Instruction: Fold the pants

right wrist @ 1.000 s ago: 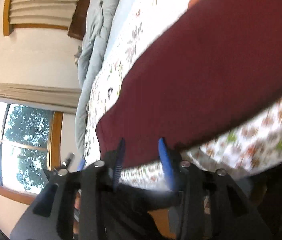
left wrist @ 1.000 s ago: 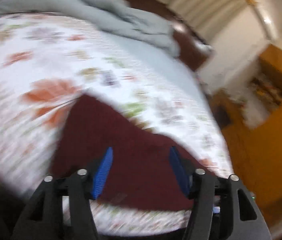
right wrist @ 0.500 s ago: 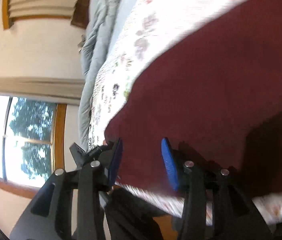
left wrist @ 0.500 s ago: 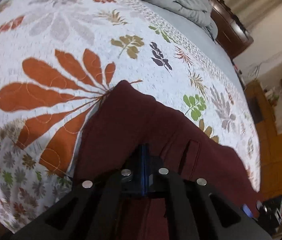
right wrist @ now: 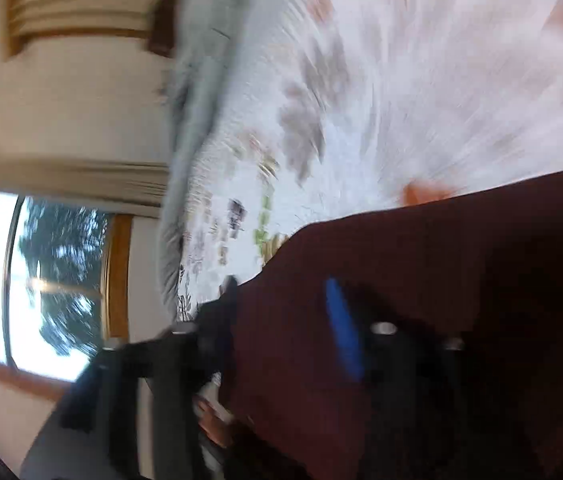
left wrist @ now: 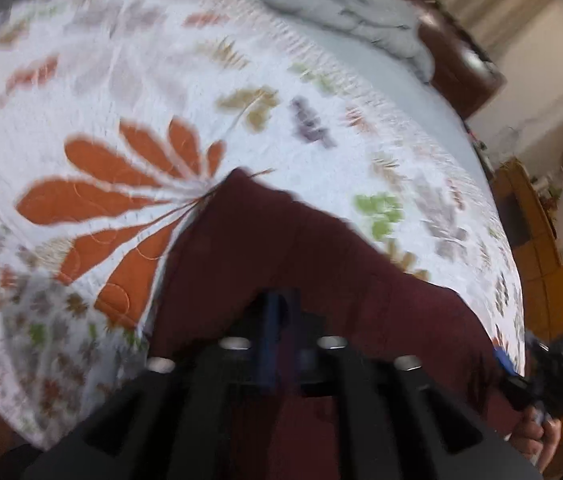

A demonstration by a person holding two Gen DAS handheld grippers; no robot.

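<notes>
the dark red pants (left wrist: 321,264) lie on the bed, spread over the white quilt (left wrist: 121,80) with its leaf print, near the quilt's near edge — one corner of the cloth reaches up to the stem of the big orange leaf (left wrist: 121,192) printed toward the left side. along the far edge of the bed a grey blanket (left wrist: 345,4) is bunched against the dark headboard (left wrist: 465,68).

the left hand-held gripper (left wrist: 277,320) is down over the pants, its blue pads (left wrist: 267,320) close together with only a narrow gap; the jaws are opening, and through the blur i cannot tell whether cloth is pinched between them or only lies beneath.

toward the right end of the pants, at the bed's near edge, the right hand-held gripper (right wrist: 281,320) has its jaws apart and opening. the dark red cloth fills the space between them: one blue pad (right wrist: 343,332) lies against the fabric in plain sight, while the other finger sits at the cloth's outer edge, mostly hidden. i cannot say whether the pads press on it. from the left view a hand (left wrist: 537,440) shows at the far right, holding that gripper's handle. beyond it a window (right wrist: 45,280) with trees outside shows in the wall, with a curtain gathered above.
</notes>
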